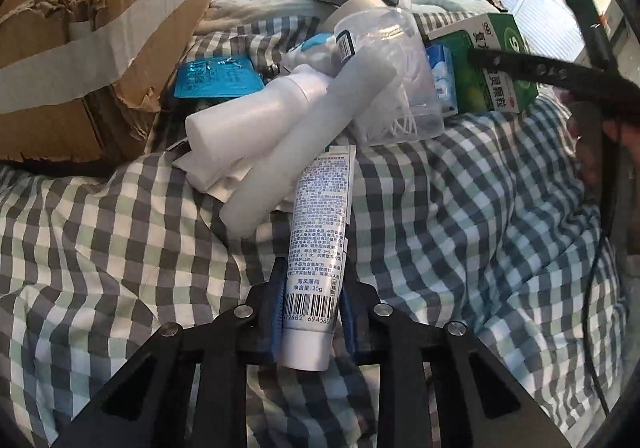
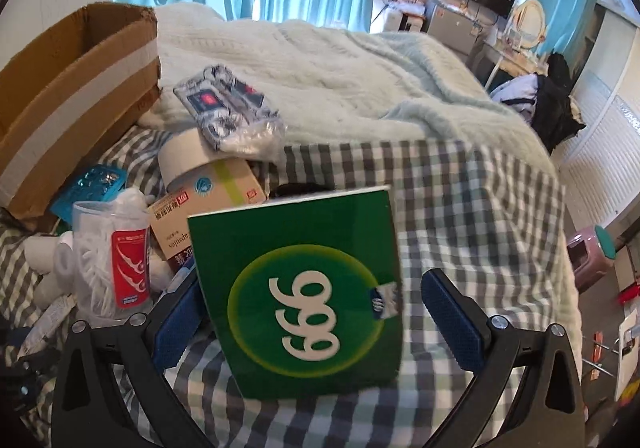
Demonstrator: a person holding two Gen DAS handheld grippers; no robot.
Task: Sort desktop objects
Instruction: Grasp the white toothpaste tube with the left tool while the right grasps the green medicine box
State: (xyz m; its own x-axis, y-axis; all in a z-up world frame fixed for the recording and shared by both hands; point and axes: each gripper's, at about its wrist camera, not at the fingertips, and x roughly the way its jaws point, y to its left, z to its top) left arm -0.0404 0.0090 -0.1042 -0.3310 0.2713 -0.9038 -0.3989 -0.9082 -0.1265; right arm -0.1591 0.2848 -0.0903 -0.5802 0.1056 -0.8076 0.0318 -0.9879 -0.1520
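Checked bedsheet [image 1: 120, 248] under everything, bed in a bedroom. Our left gripper [image 1: 310, 312] is narrow, blue pads clamped on the cap end of a white toothpaste tube [image 1: 320, 232], which points away from us toward the pile ahead: white bottles [image 1: 256, 120], a clear tub of floss picks [image 1: 400, 88], a blue blister pack [image 1: 218, 76]. Torn cardboard box [image 1: 80, 48] sits ahead-left. Our right gripper [image 2: 308, 308] is spread wide around the green medicine box [image 2: 304, 288]; left pad is at its edge, right pad [image 2: 452, 316] stands clear of it.
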